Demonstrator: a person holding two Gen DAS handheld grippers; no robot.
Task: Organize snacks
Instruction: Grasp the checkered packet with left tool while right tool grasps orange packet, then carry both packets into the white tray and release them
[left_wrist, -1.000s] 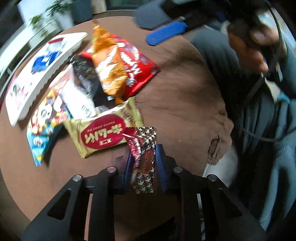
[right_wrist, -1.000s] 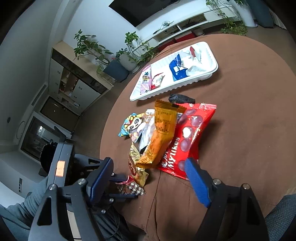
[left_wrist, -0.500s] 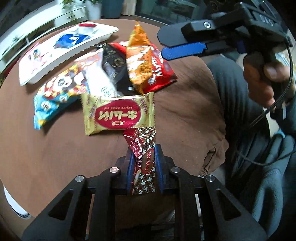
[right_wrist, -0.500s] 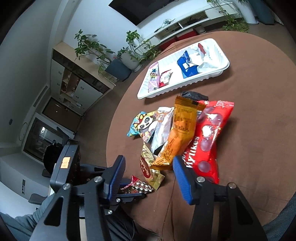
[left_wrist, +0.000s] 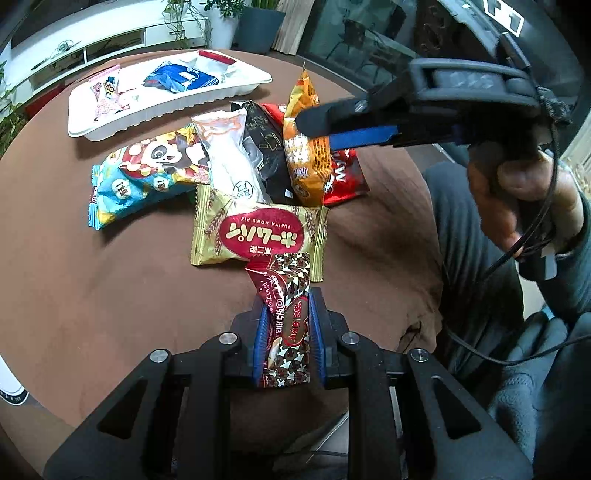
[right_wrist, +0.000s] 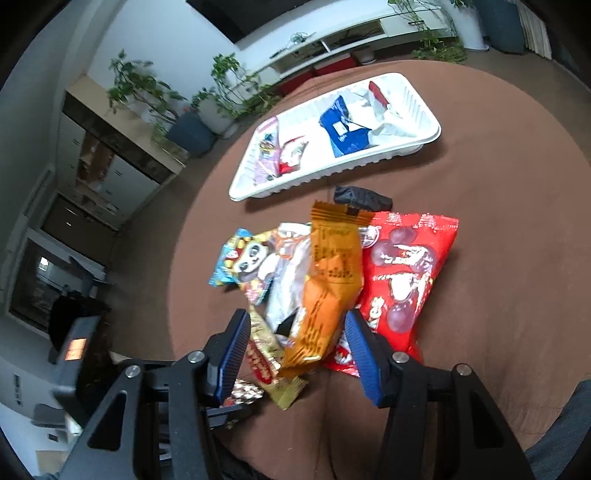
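Left wrist view: the left gripper (left_wrist: 286, 332) was clamped on a brown checkered bar (left_wrist: 286, 317), the wrapper standing between both blue pads, its far end overlapping a gold pack (left_wrist: 258, 232). Gold pack's red oval read "FUJIYA HOME PIE", upside down from here, with Japanese script. Beyond lay a panda pack (left_wrist: 147, 173), a white pack (left_wrist: 229, 151), a black pack (left_wrist: 264, 147), an orange pack (left_wrist: 304, 144) and a red bag (left_wrist: 345, 177), all overlapping on the brown cloth (left_wrist: 92, 295). White tray (left_wrist: 122, 122) farther back held a blue pack (left_wrist: 181, 77) and a pink packet (left_wrist: 105, 92). The right gripper (left_wrist: 332, 123) hung over the orange pack; its spread was hard to judge here.

Right wrist view: the right gripper (right_wrist: 295, 350) had its fingers apart, straddling the near end of the orange pack (right_wrist: 328, 288), possibly touching, not clamped. Red bag (right_wrist: 402, 273) lay just right; letters "es" showed, the rest unreadable. Gold pack (right_wrist: 266, 365) and checkered bar (right_wrist: 243, 393) sat near the left finger. Tray (right_wrist: 417, 144) stood well beyond.
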